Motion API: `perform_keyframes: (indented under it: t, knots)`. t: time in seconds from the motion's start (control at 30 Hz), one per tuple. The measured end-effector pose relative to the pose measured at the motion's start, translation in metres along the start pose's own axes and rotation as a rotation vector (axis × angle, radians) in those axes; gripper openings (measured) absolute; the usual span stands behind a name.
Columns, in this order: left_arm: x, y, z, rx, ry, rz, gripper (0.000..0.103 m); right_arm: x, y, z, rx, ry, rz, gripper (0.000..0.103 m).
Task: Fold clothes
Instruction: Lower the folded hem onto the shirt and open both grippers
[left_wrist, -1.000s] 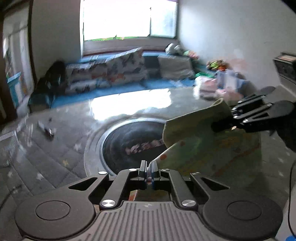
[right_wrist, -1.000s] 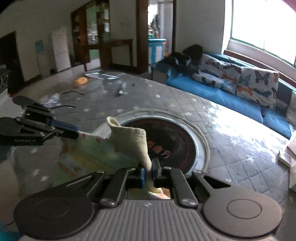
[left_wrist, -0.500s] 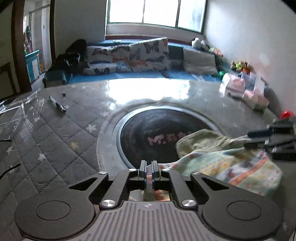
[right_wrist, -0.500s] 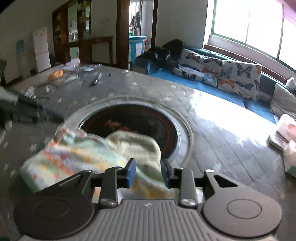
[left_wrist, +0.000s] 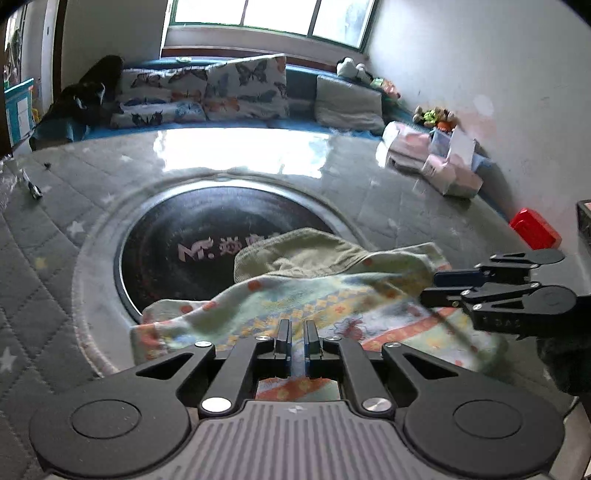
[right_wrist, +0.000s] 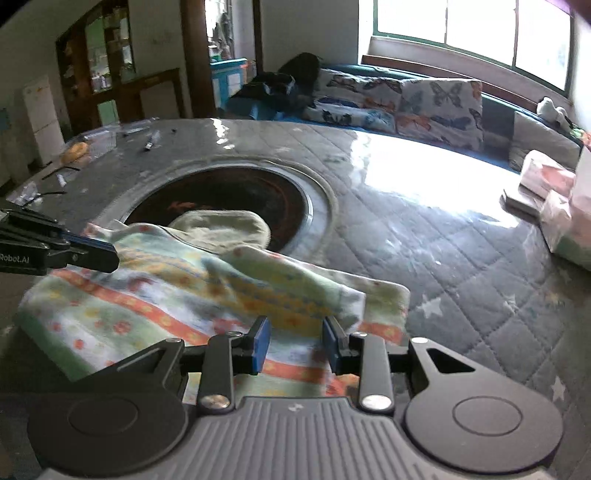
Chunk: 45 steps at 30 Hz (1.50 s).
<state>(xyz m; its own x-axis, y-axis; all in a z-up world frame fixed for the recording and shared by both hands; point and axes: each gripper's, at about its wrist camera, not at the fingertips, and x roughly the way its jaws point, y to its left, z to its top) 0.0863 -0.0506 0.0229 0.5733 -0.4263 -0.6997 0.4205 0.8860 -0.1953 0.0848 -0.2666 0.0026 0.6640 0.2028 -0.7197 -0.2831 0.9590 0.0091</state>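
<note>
A: One garment (right_wrist: 177, 295), a small flower-and-stripe piece with a ribbed cream cuff, now lies on the quilted table cover (right_wrist: 461, 258), its far part draped over the rim of the round dark inset (right_wrist: 229, 192). A second ago both grippers held it up in the air; it has been lowered and laid flat since.

B: And the grippers?

A: The right gripper (right_wrist: 295, 343) has let go. Its jaws have just been opening and now stand apart just above the near striped edge, pressing on nothing. The left gripper (left_wrist: 297, 343) has its fingers pressed nearly together; a narrow slit shows between them, and whether a fold of cloth is still pinched there I cannot tell.

B: What does that mean for the folding?

A: I judge the laying-out step as good as done. The cloth is bunched, with one flap doubled over the middle and the cuff rumpled, so it likely needs smoothing before a clean fold.

B: Anything nearby in the way?

A: Pink packages (right_wrist: 554, 199) sit well apart at the table's edge.
</note>
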Motion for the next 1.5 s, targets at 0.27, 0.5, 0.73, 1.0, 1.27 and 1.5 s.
perform_keyframes:
  t: [0.27, 0.5, 0.73, 1.0, 1.27, 1.5]
  knots:
    - [0.005, 0.003, 0.005, -0.001, -0.002, 0.036, 0.007, -0.008, -0.001, 0.009, 0.030, -0.058, 0.047, 0.031]
    - [0.020, -0.004, 0.018, -0.005, 0.000, 0.031, 0.007, 0.020, 0.020, 0.026, -0.007, -0.047, 0.094, 0.030]
    - [0.037, 0.008, 0.024, -0.057, 0.019, 0.042, 0.007, 0.038, 0.015, 0.031, 0.014, -0.034, 0.072, 0.030]
    - [0.021, 0.003, 0.024, -0.052, -0.014, 0.035, 0.028, 0.018, 0.026, 0.036, -0.022, -0.070, 0.107, 0.030]
    - [-0.011, -0.012, 0.010, -0.020, -0.055, 0.023, 0.043, -0.003, 0.060, 0.019, -0.098, -0.057, 0.177, 0.030]
    - [-0.028, -0.022, -0.022, 0.012, -0.061, 0.045, 0.043, -0.017, 0.080, -0.004, -0.148, -0.062, 0.161, 0.030]
